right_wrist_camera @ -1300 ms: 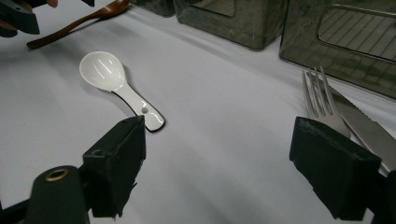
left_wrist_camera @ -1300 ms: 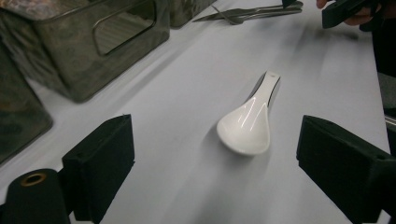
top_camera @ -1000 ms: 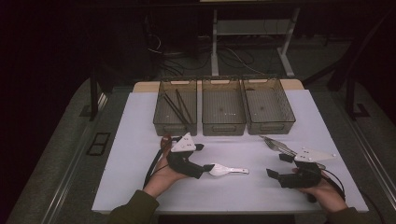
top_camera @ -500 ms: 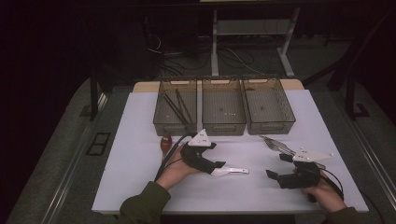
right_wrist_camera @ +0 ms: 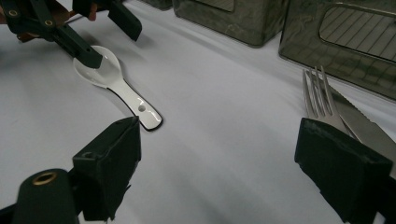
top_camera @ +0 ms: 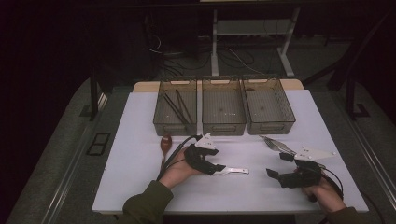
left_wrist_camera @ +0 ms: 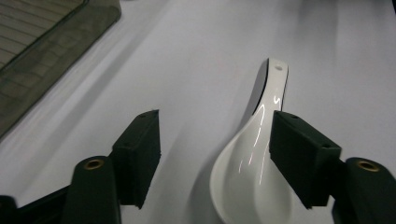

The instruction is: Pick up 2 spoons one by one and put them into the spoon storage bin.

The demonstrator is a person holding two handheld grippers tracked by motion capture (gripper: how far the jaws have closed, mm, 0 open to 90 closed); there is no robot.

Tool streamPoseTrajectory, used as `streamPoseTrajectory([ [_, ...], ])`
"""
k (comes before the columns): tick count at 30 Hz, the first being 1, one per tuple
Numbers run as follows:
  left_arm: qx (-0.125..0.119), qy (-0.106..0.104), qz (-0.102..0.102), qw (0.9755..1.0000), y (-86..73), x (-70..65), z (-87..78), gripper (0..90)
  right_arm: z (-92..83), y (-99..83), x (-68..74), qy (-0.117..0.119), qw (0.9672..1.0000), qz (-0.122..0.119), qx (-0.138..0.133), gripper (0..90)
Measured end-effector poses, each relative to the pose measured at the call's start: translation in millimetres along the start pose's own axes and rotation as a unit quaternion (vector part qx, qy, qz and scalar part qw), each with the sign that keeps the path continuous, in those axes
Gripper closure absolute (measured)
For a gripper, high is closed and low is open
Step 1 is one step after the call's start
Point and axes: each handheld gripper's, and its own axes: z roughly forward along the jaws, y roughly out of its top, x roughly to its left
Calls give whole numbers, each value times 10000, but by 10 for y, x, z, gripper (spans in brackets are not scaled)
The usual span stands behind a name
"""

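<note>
Near the frame's centre, the left hand-held gripper (top_camera: 215,169) has been brought over the white spoon (left_wrist_camera: 247,182), its jaws just closing, unclamped, so a pickup is judged imminent.

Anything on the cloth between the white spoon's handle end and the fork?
No, in the right gripper view, bare white cloth separates the white spoon from the fork.

A glossy white spoon (left_wrist_camera: 252,177) with a thin dark edge lay on the plain white table cover (top_camera: 140,121). The left gripper (left_wrist_camera: 215,154) wore matt black pads, brass rivets glinting. Smoky grey translucent bins (top_camera: 224,114) lined the far edge; a reddish-brown spoon (top_camera: 166,142) and a silver fork (right_wrist_camera: 322,100) gleamed.
</note>
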Motion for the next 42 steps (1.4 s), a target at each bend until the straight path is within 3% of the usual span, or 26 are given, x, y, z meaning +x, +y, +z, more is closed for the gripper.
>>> streamPoseTrajectory([
  [8, 203, -143, -62, 9997, -47, -6, -10, 422, 7, -5, -6, -28, 10000, 19, 16, 140],
  [18, 421, -146, 257, 9987, -42, -85, 23, 491, 17, -10, -4, -46, 10000, -2, 50, 140],
  [25, 550, -294, 434, 9971, -32, -130, 16, 558, 19, -12, -4, -64, 10000, -6, 76, 140],
  [31, 565, -441, 442, 9964, -29, -162, 19, 650, 23, -14, -5, -79, 9999, -27, 93, 140],
  [42, 593, -444, 351, 9966, -12, -172, -9, 766, 28, -13, 1, -47, 9999, -28, 107, 140],
])
